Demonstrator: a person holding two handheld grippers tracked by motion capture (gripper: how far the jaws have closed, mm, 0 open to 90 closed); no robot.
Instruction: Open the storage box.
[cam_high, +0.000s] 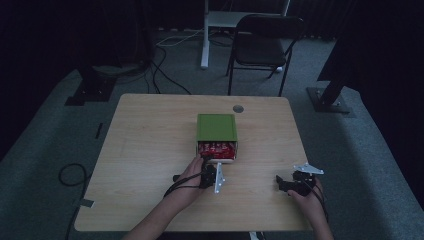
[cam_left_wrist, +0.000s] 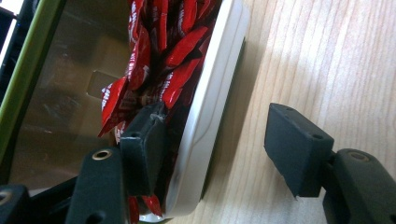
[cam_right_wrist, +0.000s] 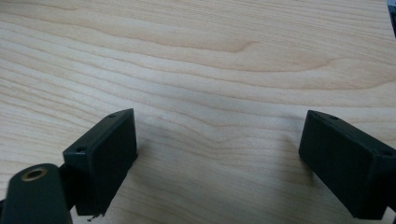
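A box with a green lid (cam_high: 216, 127) lies on the wooden table (cam_high: 150, 150), its open white end (cam_high: 217, 159) facing me and packed with red sachets (cam_high: 216, 148). My left gripper (cam_high: 209, 171) is open at that end. One jaw sits inside among the red sachets (cam_left_wrist: 173, 56), the other outside on the table, with the white rim (cam_left_wrist: 212, 107) between them. My right gripper (cam_high: 283, 184) rests open near the table's front right, its jaws wide apart over bare wood (cam_right_wrist: 219, 102).
A grey grommet (cam_high: 238, 108) sits near the table's far edge. A dark folding chair (cam_high: 265, 45) and a white desk leg (cam_high: 205, 35) stand behind the table. Cables (cam_high: 70, 175) lie on the grey floor at the left.
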